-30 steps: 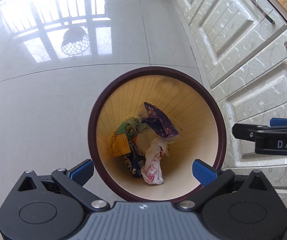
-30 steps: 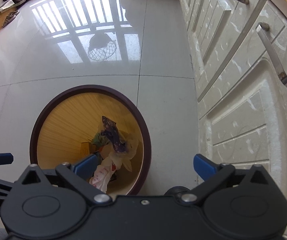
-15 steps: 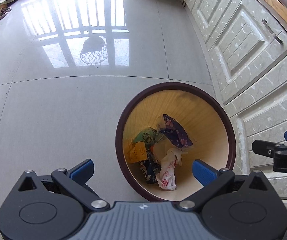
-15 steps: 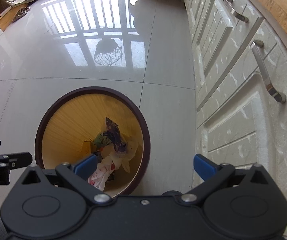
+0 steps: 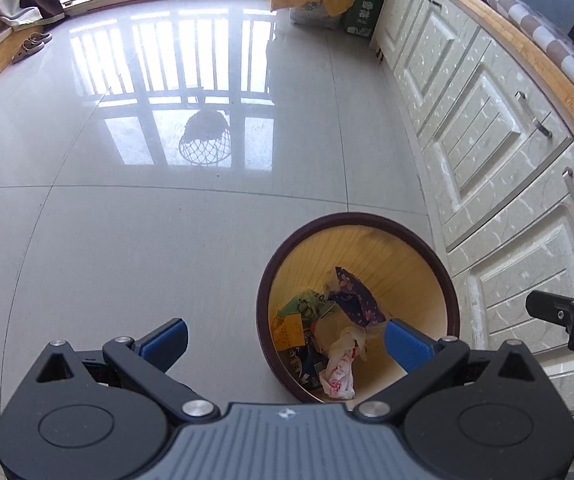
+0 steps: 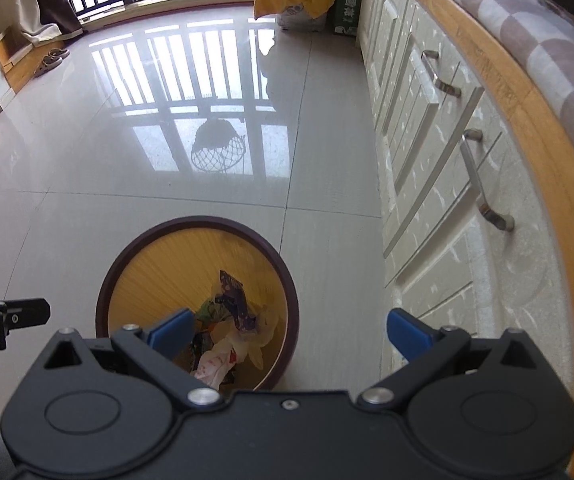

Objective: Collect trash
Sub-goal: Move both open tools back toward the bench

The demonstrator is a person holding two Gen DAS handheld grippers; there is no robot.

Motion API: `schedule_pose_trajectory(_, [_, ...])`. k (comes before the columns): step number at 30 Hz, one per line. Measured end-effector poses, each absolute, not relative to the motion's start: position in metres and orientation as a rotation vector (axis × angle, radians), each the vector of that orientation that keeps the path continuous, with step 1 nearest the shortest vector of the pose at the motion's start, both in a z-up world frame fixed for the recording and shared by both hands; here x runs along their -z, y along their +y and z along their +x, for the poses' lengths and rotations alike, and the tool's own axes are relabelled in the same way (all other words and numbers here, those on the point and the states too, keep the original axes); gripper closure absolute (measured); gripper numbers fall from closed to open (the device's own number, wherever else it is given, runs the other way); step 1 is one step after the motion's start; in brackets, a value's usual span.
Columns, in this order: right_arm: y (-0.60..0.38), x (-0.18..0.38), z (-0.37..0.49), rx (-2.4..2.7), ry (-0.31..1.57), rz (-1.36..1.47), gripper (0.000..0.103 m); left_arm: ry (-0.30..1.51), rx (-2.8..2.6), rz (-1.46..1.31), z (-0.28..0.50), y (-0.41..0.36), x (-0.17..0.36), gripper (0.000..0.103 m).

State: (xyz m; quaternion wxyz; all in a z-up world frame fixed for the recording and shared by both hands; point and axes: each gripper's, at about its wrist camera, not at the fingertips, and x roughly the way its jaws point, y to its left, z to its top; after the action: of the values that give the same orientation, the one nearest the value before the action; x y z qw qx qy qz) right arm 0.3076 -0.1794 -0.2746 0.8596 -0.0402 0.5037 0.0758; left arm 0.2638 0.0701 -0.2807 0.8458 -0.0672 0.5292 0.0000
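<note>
A round trash bin point(image 5: 407, 236) with a dark brown rim and yellow inside stands on the tiled floor beside the cabinets; it also shows in the right wrist view point(image 6: 159, 240). Inside lie crumpled wrappers: a purple patterned one point(image 5: 357, 294), a green one point(image 5: 305, 304), a white-and-red bag point(image 5: 339, 372). My left gripper point(image 5: 287, 338) is open and empty, above the bin's near left side. My right gripper point(image 6: 289, 330) is open and empty, above the bin's near right edge. Its tip shows at the right of the left wrist view point(image 5: 567, 314).
White cabinets with metal handles point(image 6: 483, 196) run along the right under a wooden counter edge point(image 6: 543, 152). Glossy floor tiles point(image 5: 127, 240) spread to the left and ahead. A yellow-covered bag point(image 5: 311, 4) and a green box point(image 5: 365, 8) stand far back by the balcony railing.
Both grippers have risen and pulled back from the bin, tilting up; the bin looks smaller and lower in both views. Both stay open and empty.
</note>
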Motion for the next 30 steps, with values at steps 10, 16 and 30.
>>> schedule_pose_trajectory(10, [-0.192, 0.213, 0.286, -0.153, 0.889, -0.094, 0.0, 0.964, -0.005, -0.173, 0.244, 0.064, 0.223, 0.0])
schedule_pose_trajectory(16, [-0.208, 0.168, 0.271, -0.14, 0.753, -0.088, 0.0, 0.836, 0.001, -0.172, 0.238, 0.053, 0.182, 0.0])
schedule_pose_trajectory(30, [-0.273, 0.081, 0.254, 0.002, 0.445, -0.065, 0.0, 0.498, 0.081, -0.154, 0.232, -0.015, 0.103, 0.0])
